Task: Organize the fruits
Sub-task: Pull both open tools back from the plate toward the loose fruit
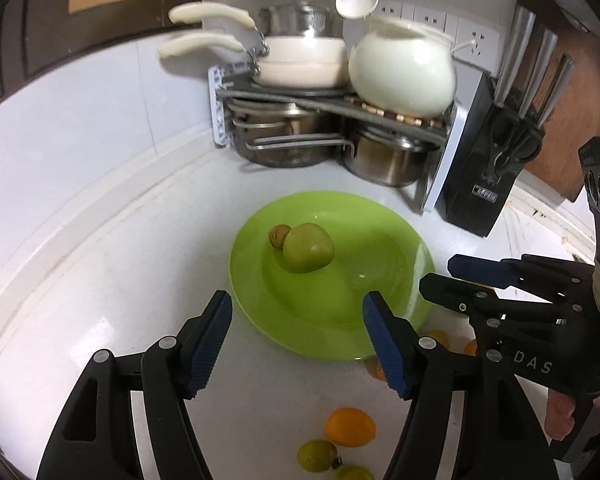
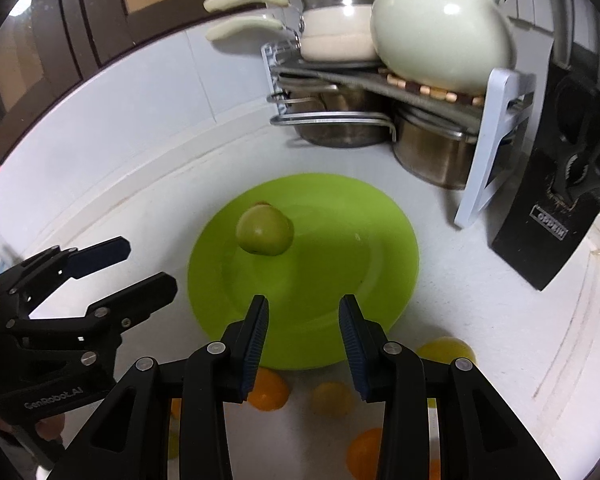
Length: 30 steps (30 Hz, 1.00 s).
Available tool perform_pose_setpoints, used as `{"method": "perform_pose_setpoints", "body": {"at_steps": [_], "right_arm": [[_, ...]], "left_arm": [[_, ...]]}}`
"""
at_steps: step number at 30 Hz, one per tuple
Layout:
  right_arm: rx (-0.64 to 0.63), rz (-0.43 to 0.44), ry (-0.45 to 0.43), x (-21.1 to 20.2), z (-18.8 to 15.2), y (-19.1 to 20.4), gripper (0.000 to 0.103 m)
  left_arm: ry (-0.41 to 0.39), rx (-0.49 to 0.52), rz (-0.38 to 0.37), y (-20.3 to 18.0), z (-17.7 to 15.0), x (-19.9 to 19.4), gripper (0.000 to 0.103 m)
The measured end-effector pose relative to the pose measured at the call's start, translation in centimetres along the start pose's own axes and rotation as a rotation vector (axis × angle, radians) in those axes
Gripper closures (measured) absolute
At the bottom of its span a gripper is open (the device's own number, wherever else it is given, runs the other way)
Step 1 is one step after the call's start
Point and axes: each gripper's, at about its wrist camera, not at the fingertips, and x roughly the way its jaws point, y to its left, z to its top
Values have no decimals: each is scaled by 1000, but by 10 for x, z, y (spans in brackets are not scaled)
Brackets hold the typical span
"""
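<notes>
Both claws, left claw [image 1: 298, 340] and right claw [image 2: 303, 340], hover open and empty, tilted down over the green plate's [image 1: 400, 248] near rim, bare tabletop [image 1: 100, 280] lying left.

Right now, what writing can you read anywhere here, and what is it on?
"DAS": on the black body of the right gripper, left wrist view.
"GenRobot.AI": on the black body of the left gripper, right wrist view.
Label plate on the black knife block: too blurred to read in either view.
</notes>
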Motion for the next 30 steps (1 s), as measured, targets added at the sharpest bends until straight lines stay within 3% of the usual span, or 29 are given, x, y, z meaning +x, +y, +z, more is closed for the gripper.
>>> {"method": "perform_pose_setpoints", "body": {"at_steps": [4, 18, 22, 25, 30], "right_arm": [[-5, 6, -40, -19, -1, 6, 58], [-60, 13, -147, -73, -31, 42, 58], [-78, -29, -190, -92, -46, 45, 58], [-70, -66, -215, -107, -60, 43, 49], [-63, -126, -233, -128, -78, 37, 49]], "left_arm": [[-39, -3, 12, -1, -5, -22, 34], [-88, -16, 54, 3, -48, -79, 32], [-102, -25, 66, -3, -63, -92, 32], [-112, -22, 85, -11, -73, -101, 32], [-116, -63, 101, -22, -87, -112, 32]]}}
